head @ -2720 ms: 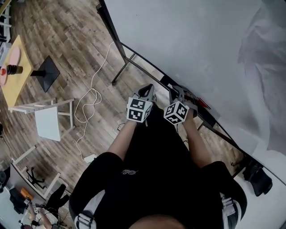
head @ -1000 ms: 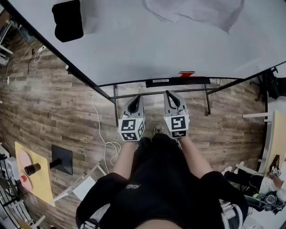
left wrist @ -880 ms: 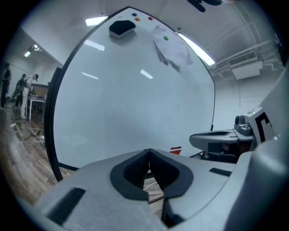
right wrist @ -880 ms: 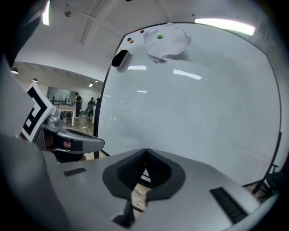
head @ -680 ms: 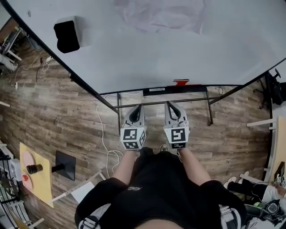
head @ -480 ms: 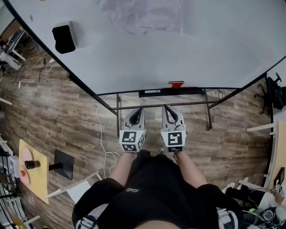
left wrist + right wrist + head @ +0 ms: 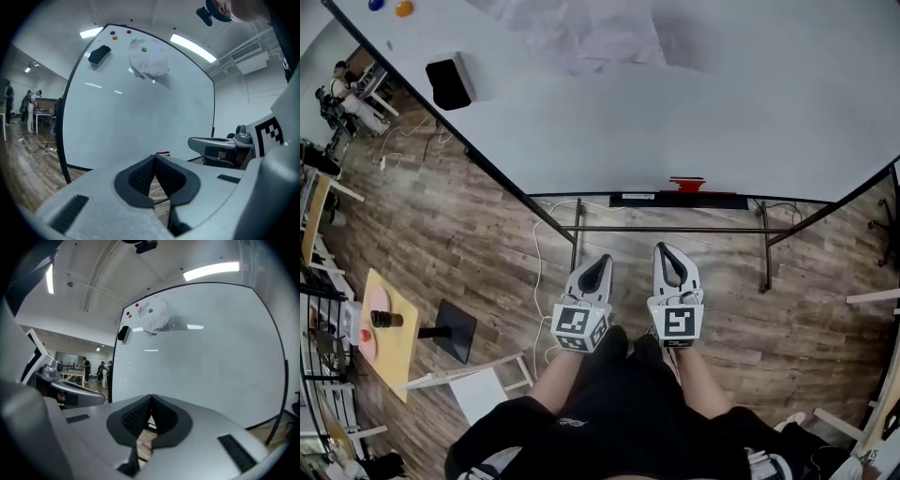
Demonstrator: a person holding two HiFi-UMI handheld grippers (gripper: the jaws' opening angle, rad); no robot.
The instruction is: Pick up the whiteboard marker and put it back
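Both tongs pinched fully closed, nothing in them: left gripper (image 7: pixel 601 260) and right gripper (image 7: pixel 665 249) side by side, whiteboard (image 7: pixel 722 94) off at 12 o'clock, not touching.

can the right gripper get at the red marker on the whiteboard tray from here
Likely yes. The red marker lies exposed on the tray ahead of the right gripper, with nothing standing between them. There is a gap to cross, and its shut jaws must open first.
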